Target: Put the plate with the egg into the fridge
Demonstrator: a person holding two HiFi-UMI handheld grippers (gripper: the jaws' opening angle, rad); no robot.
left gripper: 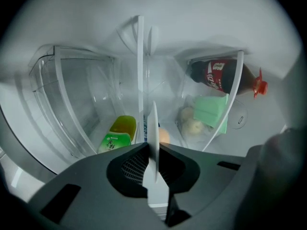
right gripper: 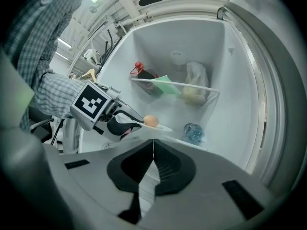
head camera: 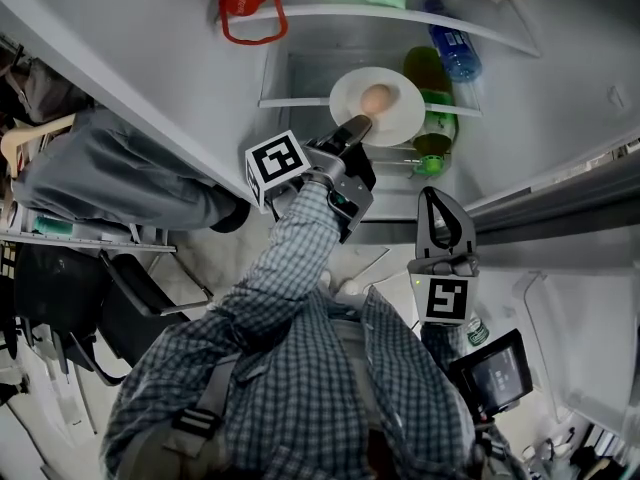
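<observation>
Left tongs (head camera: 352,131) clamped on the near rim of plate (head camera: 398,120), egg (head camera: 376,98) sitting just past the tips. Plate is inside fridge (head camera: 560,108), over glass shelf (head camera: 300,102). Green bottle (head camera: 432,93) is tight against its right edge, with open room to its left. Right tongs (head camera: 438,203) closed on nothing, outside the fridge.

plate (head camera: 402,120): white, level, inside open fridge (head camera: 545,103); egg (head camera: 376,99): brown, resting on plate
</observation>
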